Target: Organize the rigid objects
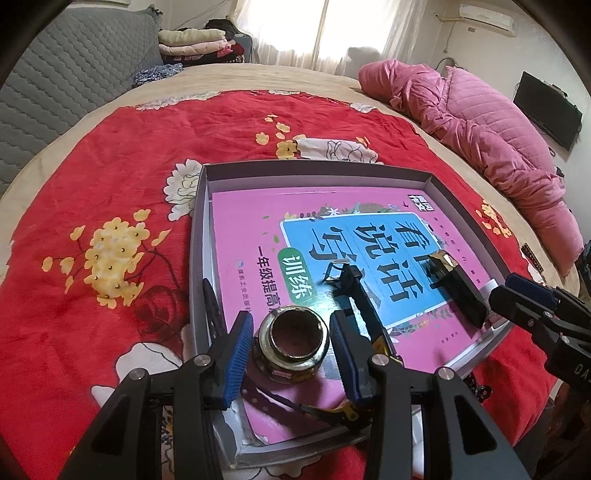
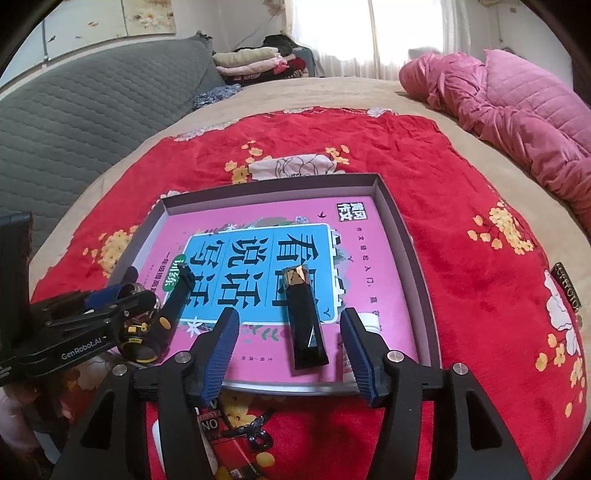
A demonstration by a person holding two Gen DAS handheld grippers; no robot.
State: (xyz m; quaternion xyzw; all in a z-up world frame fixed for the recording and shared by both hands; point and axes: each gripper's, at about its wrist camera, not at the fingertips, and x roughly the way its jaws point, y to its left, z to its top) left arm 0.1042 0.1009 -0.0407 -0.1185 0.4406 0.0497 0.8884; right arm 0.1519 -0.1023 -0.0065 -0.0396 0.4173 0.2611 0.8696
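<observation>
Between our left hand-held gripper's [image 1: 291, 354] spread blue pads stands a metal jar [image 1: 292, 341], ungripped, inside the grey tray [image 1: 197, 236]. Our right hand-held gripper [image 2: 291, 354] gapes before a black bar [image 2: 304, 326]. "GenRobot.AI" is readable; the pink book's [image 2: 258, 229] title is partly covered.

Red floral blanket [image 1: 110, 177] spread over bed, tan bedspread [image 1: 325, 79] showing round its edges. Grey quilted cushion [image 1: 66, 81] upper left of frame. Stack of folded clothes [image 1: 199, 42] top centre-left, just beside cushion. Pink quilted coat [image 1: 480, 122] heaped upper right on bed. Bright curtained window [image 1: 332, 26] top centre. Air conditioner [image 1: 487, 16] top right on wall, dark flat screen [image 1: 546, 110] below it at right edge. Same cushion [image 2: 74, 122], clothes [image 2: 255, 61] and pink coat [image 2: 517, 110] in right wrist view.
</observation>
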